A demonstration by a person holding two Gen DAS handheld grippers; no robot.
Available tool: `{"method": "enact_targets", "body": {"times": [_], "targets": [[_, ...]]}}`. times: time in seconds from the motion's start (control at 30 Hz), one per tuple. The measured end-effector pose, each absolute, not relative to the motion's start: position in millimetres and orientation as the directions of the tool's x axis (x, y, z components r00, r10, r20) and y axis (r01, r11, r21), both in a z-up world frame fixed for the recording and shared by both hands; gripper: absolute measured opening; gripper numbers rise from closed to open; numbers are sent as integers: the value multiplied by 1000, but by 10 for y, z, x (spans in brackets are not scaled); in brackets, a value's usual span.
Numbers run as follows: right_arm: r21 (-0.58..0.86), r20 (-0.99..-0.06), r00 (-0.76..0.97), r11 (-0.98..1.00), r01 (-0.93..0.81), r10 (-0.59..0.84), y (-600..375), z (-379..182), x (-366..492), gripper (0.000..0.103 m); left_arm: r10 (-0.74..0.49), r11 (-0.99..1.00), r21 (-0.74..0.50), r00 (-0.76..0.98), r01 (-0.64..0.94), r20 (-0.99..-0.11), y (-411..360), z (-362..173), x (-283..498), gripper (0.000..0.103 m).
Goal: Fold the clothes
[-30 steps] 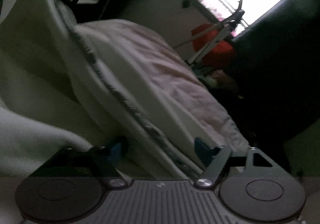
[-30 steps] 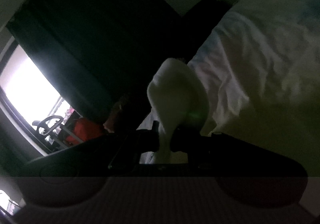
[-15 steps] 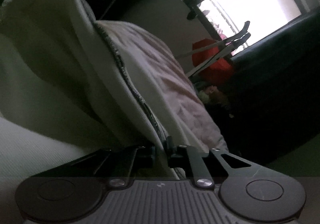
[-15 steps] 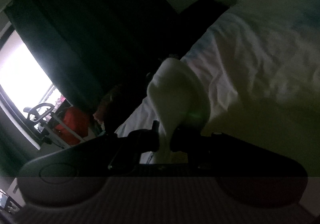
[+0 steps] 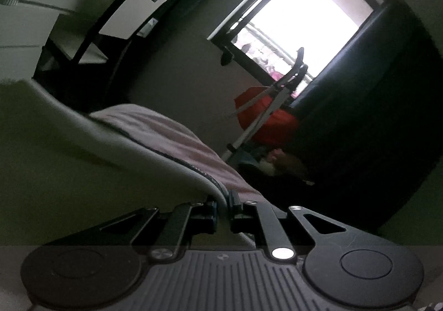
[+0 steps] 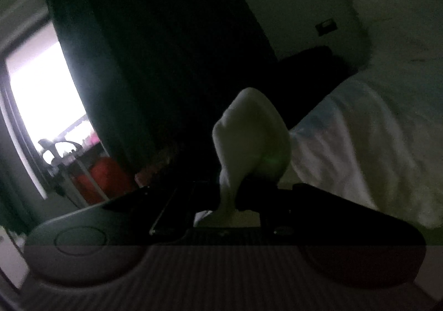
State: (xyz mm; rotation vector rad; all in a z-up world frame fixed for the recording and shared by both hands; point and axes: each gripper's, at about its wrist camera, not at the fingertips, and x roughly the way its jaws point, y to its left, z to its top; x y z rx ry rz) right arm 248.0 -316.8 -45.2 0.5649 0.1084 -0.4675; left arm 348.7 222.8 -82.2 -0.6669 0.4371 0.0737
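Observation:
A pale cream garment (image 5: pixel 83 150) with a dark zip along its edge fills the left half of the left wrist view. My left gripper (image 5: pixel 223 205) is shut on that zip edge, and the cloth runs up and left from the jaws. In the right wrist view a bunched white fold of the same garment (image 6: pixel 252 139) stands up from my right gripper (image 6: pixel 232 200), which is shut on it. The scene is dim and the right gripper's fingers are barely visible.
A bed with a pinkish-white cover (image 5: pixel 177 133) lies under the garment; its rumpled sheet (image 6: pixel 360 150) spreads right. A black-and-white chair (image 5: pixel 121 17) and desk stand at left. A bright window (image 5: pixel 299 22), dark curtain (image 6: pixel 155 61), red bag (image 5: pixel 265 117) and white rack lie beyond.
My left gripper went from open around the zip edge to shut on it, then lifted and tilted, so the room and window came into view. The right gripper kept its hold and swung slightly.

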Motion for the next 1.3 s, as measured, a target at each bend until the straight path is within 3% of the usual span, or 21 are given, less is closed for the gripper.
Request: {"method": "enact_targets", "body": {"times": [0.1,0.2,0.33,0.4,0.43,0.5,0.6,0.67,0.73,0.8,0.87,1.13,1.27,1.3], "targets": [[455,-328,865,739,496,-379,-3303,-629,3250,13,-40,812,-544,910,-211,-412,2167,-740,3694,8],[394,-443,817,739,547,-369,-3374,-961,3965,13,-9,850,-466,878,-245,-478,2094,-912,4104,9],[440,-501,812,721,536,-299,-3537,-1519,4424,15,-7,872,-425,862,-242,-506,2101,-1124,4272,11],[464,-510,821,722,513,-256,-3613,-1691,4469,24,-8,881,-409,857,-238,-516,2110,-1225,4335,14],[483,-503,832,722,495,-233,-3654,-1746,4449,29,-15,887,-403,858,-225,-513,2110,-1248,4333,14],[543,-457,873,724,426,-171,-3691,-1797,4312,53,-37,902,-390,866,-185,-498,2070,-1242,4248,22],[609,-370,921,718,337,-119,-3653,-1761,3975,74,-64,926,-354,870,-130,-489,1895,-1214,4003,40],[654,-299,949,703,280,-101,-3610,-1723,3701,79,-83,939,-330,872,-94,-483,1778,-1195,3840,56],[688,-249,961,676,264,-122,-3603,-1680,3436,80,-101,951,-304,873,-56,-478,1662,-1177,3677,60],[711,-230,960,645,278,-160,-3630,-1655,3213,90,-120,960,-279,873,-19,-473,1545,-1158,3514,66],[719,-291,935,598,354,-204,-3702,-1634,3049,89,-139,967,-252,872,18,-469,1428,-1139,3351,74],[708,-440,892,570,417,-106,-3885,-1689,2515,89,-187,979,-157,863,127,-469,1015,-1083,2796,78],[757,-442,896,520,395,-37,-4012,-1892,2419,87,-151,988,-108,857,112,-493,919,-1148,2789,78],[758,-442,897,524,388,-25,-4022,-1917,2437,83,-144,989,-94,855,112,-498,901,-1171,2811,78]]}}
